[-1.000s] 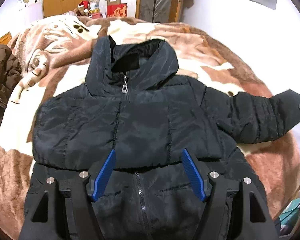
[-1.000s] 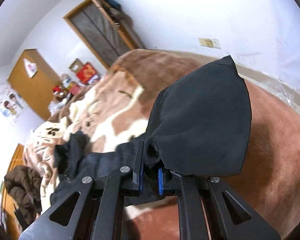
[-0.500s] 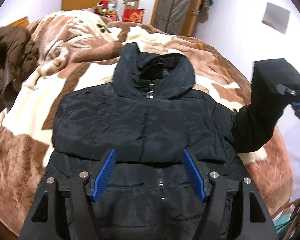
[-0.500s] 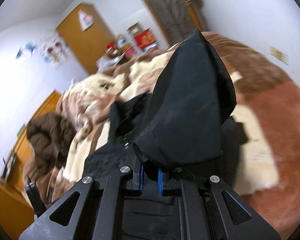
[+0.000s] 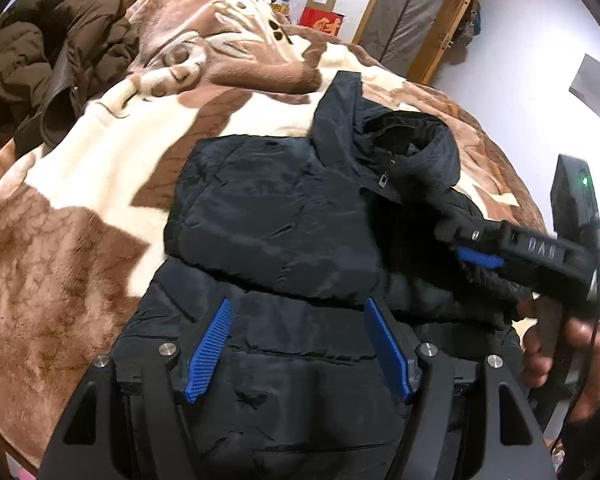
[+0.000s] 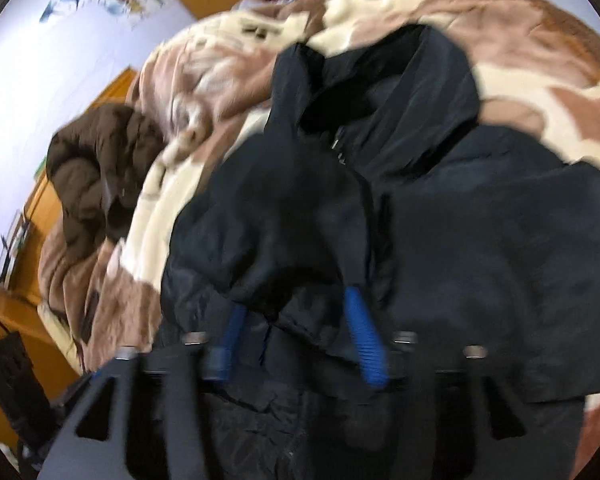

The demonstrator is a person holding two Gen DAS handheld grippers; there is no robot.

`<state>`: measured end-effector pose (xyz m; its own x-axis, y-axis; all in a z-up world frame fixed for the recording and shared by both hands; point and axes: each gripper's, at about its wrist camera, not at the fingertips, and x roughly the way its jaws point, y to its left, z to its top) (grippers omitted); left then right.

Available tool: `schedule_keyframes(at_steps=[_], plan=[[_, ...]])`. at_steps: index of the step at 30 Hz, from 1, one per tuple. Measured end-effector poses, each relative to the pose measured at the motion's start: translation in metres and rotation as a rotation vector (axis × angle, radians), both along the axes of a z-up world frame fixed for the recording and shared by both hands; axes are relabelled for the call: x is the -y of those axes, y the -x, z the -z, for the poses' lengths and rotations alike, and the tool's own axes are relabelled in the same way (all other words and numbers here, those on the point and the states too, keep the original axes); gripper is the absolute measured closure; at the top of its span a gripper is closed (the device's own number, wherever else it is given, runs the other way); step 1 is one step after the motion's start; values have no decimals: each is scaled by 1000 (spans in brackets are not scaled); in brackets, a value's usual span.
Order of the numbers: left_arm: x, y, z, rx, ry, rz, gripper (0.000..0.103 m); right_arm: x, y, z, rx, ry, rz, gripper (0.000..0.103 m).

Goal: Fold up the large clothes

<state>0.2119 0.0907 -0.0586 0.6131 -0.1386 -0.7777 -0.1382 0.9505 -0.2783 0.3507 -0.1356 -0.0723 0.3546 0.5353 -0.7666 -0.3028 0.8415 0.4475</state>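
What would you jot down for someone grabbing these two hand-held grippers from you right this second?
Left gripper: open, empty, hovering over the black jacket's lower front.
Right gripper: jaws opening, letting go of the sleeve; the cuff lies loose between them, over the chest.
Jacket lies front up on the brown-and-cream blanket, hood away from you. A brown coat is heaped at the far left.
Done: both sleeves folded across the chest.
Left: probably pull the right gripper clear, then fold the body.
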Motion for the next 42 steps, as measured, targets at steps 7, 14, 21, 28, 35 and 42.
schedule_keyframes(at_steps=[7, 14, 21, 28, 35, 42], plan=[[3, -15, -10, 29, 37, 25, 29, 20, 28, -38, 117, -84, -31, 40], [40, -87, 16, -24, 86, 101, 26, 130, 40, -45, 176, 5, 228, 40], [60, -118, 34, -52, 69, 116, 90, 206, 40, -30, 150, 86, 384, 57], [35, -103, 22, 12, -47, 60, 93, 184, 19, -20, 182, 119, 327, 69], [24, -110, 63, -48, -83, 30, 93, 150, -5, 30, 115, 230, 243, 72], [37, -115, 75, -52, -134, 54, 91, 141, -12, 54, 106, 325, 216, 74]])
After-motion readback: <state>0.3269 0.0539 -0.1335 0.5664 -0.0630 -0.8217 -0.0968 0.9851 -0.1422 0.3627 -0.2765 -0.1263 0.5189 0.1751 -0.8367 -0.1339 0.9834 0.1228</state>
